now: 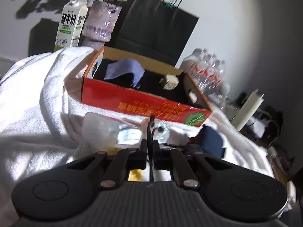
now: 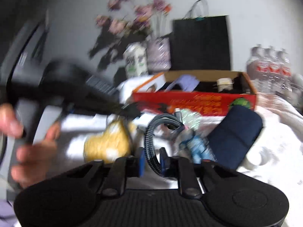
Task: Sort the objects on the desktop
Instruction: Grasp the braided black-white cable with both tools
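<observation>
A red cardboard box (image 1: 144, 104) stands open on a white towel (image 1: 34, 98), holding a purple cloth (image 1: 125, 70) and a small white charger (image 1: 169, 81). My left gripper (image 1: 150, 149) is shut on a thin black cable (image 1: 151, 126), in front of the box. My right gripper (image 2: 152, 158) is shut on a braided grey cable (image 2: 151, 132) that loops up ahead of it. The box also shows in the right wrist view (image 2: 193, 102). A navy case (image 2: 234, 140), a yellow packet (image 2: 108, 143) and a blue-white wrapper (image 2: 197, 147) lie near the right gripper.
A milk carton (image 1: 70, 22), a purple vase (image 1: 101, 22), a black paper bag (image 1: 157, 30) and a pack of water bottles (image 1: 208, 71) stand behind the box. A clear plastic bag (image 1: 100, 126) lies before it. The left hand and its gripper (image 2: 56, 94) cross the right view.
</observation>
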Demonstrator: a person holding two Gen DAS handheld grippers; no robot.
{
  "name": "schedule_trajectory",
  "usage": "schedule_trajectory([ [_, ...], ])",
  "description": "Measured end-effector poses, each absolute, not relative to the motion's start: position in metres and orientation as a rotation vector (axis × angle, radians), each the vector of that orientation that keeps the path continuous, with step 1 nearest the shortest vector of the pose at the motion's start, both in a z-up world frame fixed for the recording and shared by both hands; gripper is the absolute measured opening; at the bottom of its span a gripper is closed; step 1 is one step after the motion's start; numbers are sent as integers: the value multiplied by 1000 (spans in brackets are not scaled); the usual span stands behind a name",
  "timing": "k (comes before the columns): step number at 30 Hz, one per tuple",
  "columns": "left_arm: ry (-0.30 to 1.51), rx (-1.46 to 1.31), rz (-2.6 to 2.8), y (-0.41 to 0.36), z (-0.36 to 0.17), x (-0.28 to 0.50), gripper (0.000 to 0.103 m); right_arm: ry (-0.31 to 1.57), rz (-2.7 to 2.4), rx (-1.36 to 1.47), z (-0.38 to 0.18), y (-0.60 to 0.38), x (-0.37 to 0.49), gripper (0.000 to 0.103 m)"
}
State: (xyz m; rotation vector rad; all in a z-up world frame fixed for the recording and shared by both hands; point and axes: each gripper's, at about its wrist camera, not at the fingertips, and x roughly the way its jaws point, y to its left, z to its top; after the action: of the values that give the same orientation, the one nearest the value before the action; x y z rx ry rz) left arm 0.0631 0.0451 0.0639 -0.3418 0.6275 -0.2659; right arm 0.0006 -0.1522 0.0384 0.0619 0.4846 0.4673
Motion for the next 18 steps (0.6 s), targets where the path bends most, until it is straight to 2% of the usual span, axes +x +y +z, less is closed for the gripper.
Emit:
schedule_trajectory([
  [7, 532, -342, -279, 51, 93, 24, 6, 487, 437, 264, 56, -201, -7, 9],
  [18, 451, -359, -291, 57, 120, -26, 6, 345, 593, 437, 105, -238, -47, 9],
])
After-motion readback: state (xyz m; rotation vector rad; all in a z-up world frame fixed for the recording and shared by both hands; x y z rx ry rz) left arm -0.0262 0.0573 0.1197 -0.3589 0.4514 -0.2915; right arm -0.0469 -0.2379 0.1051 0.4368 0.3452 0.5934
